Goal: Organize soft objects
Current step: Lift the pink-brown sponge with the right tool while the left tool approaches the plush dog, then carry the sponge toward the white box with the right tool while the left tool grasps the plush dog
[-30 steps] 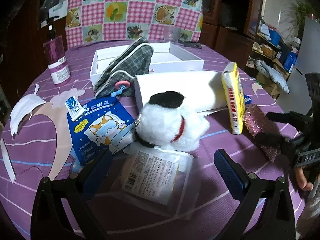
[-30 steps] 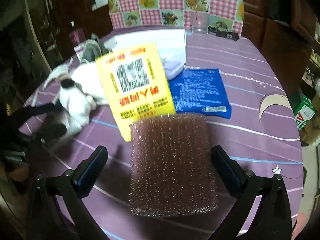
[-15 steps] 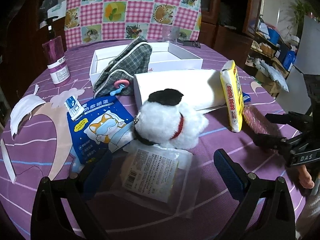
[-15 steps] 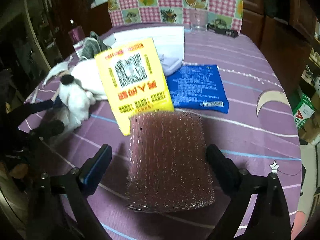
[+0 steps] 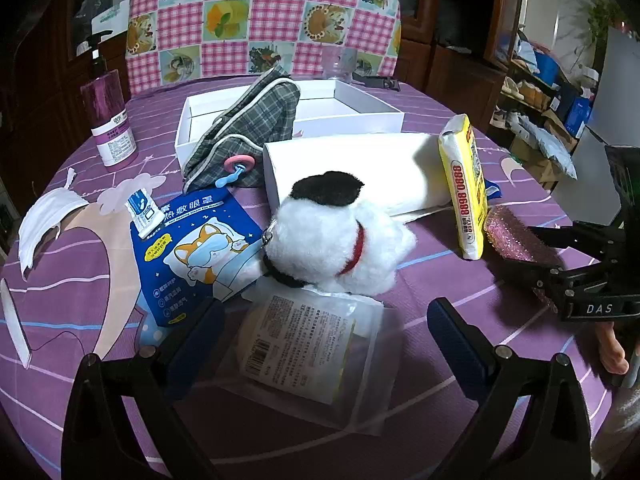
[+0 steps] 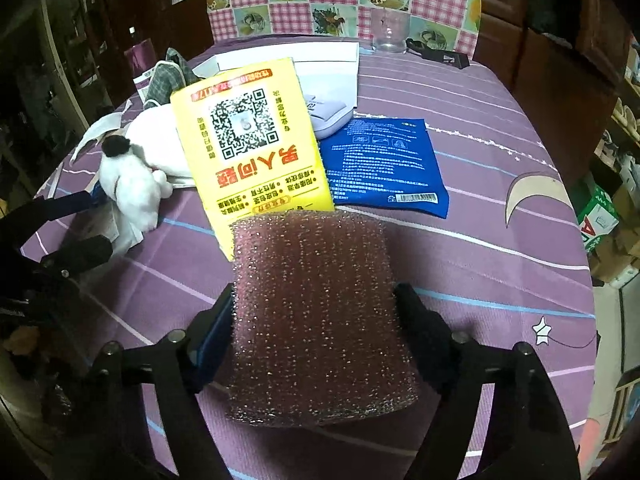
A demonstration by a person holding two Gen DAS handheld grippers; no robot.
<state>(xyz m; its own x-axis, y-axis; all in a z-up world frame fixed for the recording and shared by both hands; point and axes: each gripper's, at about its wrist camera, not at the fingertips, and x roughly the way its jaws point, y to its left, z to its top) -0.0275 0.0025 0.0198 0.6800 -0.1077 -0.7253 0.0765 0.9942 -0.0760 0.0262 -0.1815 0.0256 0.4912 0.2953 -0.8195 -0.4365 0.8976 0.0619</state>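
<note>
Right gripper [image 6: 314, 312] closing on a pink glittery sponge [image 6: 316, 312], pads flush vs. both its side edges; sponge lies flat on the purple tablecloth [image 6: 500, 216], between the fingers. Left gripper [image 5: 320, 328] hovers w/ jaws wide apart, nothing between them, over a clear plastic packet [image 5: 308, 344] w/ printed label.

Just beyond that packet: black-and-white plush dog [image 5: 332, 240] w/ red collar, lying on its side, touching the packet's far edge. To its left, a blue eye-mask pouch [image 5: 196, 248] w/ cartoon dog print, a small sachet [image 5: 142, 210] on its top corner. Farther left, a white face mask [image 5: 44, 216] near the table edge.

Yellow tissue pack [image 6: 250, 144] stands on edge just past the sponge, leaning vs. a white box [image 5: 348, 168]. In right wrist view, a 2nd blue pouch [image 6: 386, 166] lies flat beside the tissue pack, label side up.

Mid-table: grey plaid pouch [image 5: 248, 128] w/ pink ring pull, propped over the rim of an open white tray [image 5: 360, 108]. Purple pump bottle [image 5: 110, 120] stands upright at far left. Clear glass [image 6: 390, 32] at the far edge, before a checked pink chair cover [image 5: 264, 16].
</note>
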